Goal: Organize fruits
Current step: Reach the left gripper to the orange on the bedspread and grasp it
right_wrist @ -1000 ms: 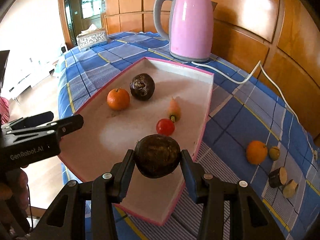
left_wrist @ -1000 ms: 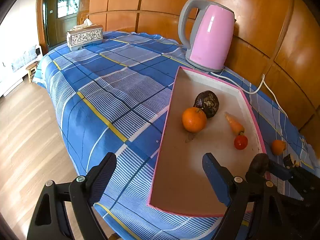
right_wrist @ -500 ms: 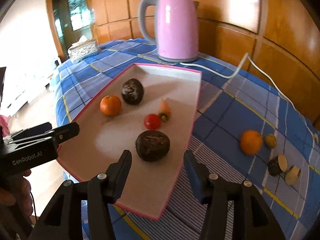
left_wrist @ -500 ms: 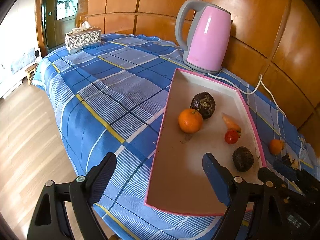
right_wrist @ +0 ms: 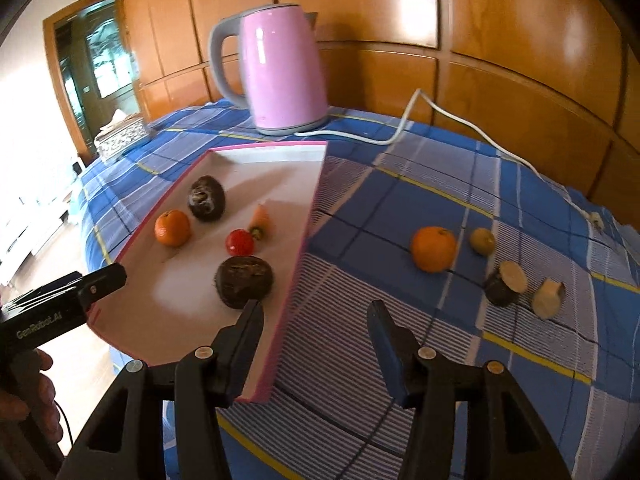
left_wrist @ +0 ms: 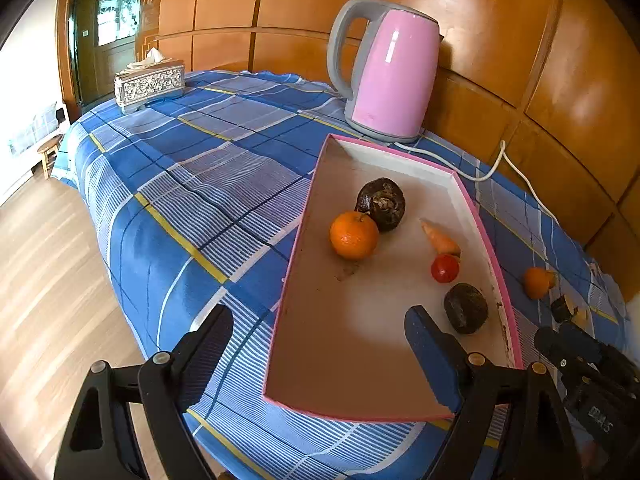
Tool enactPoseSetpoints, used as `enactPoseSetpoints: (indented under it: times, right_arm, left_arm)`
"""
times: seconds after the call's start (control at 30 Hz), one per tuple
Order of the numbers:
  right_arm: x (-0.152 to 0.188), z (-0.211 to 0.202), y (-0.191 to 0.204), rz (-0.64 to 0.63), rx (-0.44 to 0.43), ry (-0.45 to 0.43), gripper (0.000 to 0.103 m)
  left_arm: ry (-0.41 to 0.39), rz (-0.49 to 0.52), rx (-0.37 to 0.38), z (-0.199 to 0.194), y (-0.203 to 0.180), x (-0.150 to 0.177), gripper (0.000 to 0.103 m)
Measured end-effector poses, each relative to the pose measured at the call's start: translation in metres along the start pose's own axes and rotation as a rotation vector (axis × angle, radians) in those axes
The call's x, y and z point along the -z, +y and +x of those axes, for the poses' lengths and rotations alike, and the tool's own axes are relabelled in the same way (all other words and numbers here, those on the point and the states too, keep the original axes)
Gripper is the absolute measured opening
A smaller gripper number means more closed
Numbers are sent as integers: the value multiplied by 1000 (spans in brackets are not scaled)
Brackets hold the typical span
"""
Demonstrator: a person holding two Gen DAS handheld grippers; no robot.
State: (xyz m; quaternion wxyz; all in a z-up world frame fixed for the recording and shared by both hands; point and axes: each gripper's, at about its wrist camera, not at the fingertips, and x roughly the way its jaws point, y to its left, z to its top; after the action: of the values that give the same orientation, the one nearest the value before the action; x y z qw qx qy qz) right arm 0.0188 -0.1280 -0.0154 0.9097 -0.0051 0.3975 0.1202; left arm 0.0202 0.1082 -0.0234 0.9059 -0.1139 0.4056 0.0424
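Observation:
A pink-rimmed tray [left_wrist: 480, 224] [right_wrist: 304, 236] lies on the blue checked cloth. It holds an orange [left_wrist: 353, 235] [right_wrist: 173, 227], a dark round fruit [left_wrist: 381, 203] [right_wrist: 207, 198], a carrot piece [left_wrist: 440, 239] [right_wrist: 261, 219], a red tomato [left_wrist: 444, 268] [right_wrist: 239, 241] and a second dark fruit [left_wrist: 465, 308] [right_wrist: 244, 281]. On the cloth right of the tray lie an orange [right_wrist: 433, 249] [left_wrist: 537, 282], a small yellow-green fruit [right_wrist: 482, 241] and two cut dark pieces [right_wrist: 505, 283]. My left gripper [left_wrist: 320, 344] is open over the tray's near left corner. My right gripper [right_wrist: 316, 332] is open and empty at the tray's near right corner.
A pink kettle [left_wrist: 386, 72] [right_wrist: 276, 68] stands behind the tray, its white cord [right_wrist: 416, 120] trailing right. A silver tissue box [left_wrist: 149, 85] sits at the table's far left. Wooden wall panels are behind; the table edge drops to the wood floor [left_wrist: 44, 272] on the left.
My right gripper opened and let go of the dark fruit, which now lies in the tray. It then drew back and swung right. The left gripper barely moved.

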Motion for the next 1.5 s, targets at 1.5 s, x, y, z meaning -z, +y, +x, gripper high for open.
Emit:
enactPoseSetpoints:
  times: [1.5]
  right_arm:
    - [75, -53, -170, 446, 400, -58, 55]
  left_arm:
    - [-10, 186, 157, -21, -72, 2, 87]
